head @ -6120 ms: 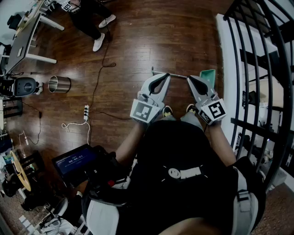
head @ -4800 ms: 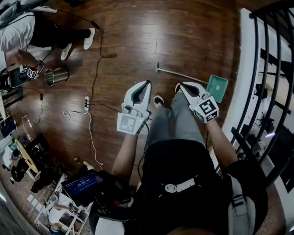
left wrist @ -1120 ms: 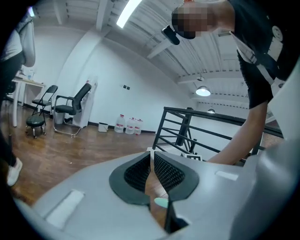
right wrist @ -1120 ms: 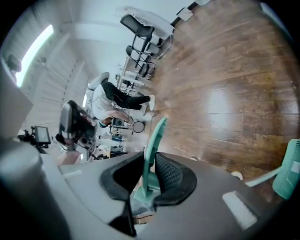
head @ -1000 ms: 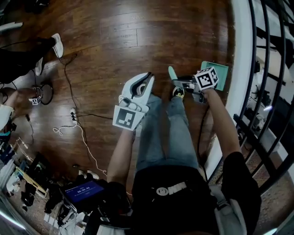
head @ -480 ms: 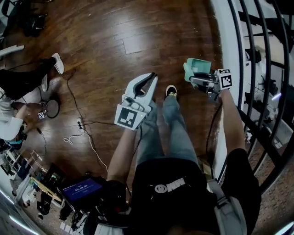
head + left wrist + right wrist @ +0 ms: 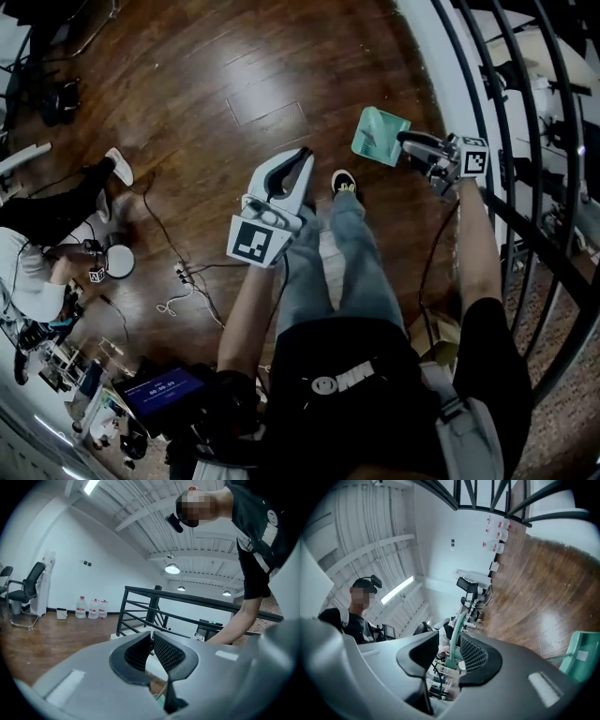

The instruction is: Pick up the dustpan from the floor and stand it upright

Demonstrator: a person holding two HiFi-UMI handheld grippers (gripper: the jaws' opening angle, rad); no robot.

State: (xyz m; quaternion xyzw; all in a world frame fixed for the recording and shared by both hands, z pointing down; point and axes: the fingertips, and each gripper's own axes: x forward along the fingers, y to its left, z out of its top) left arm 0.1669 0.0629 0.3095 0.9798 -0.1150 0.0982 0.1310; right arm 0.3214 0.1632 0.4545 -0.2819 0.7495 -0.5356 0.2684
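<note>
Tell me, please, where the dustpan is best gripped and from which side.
Take the slim teal handle, not the wide pan: it fits between the jaws and rises from the pan, so come level from the side, one jaw on each flank. The right gripper sits so now, jaws opening with the handle between them.

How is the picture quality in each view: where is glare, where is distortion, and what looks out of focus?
Head view: the fisheye lens bends the railing bars into curves; soft glare lies on the wood floor; the corners go dark. Left gripper view: the ceiling lamp is blown out. Right gripper view: the floor shines, and the near dustpan handle looks slightly soft.
</note>
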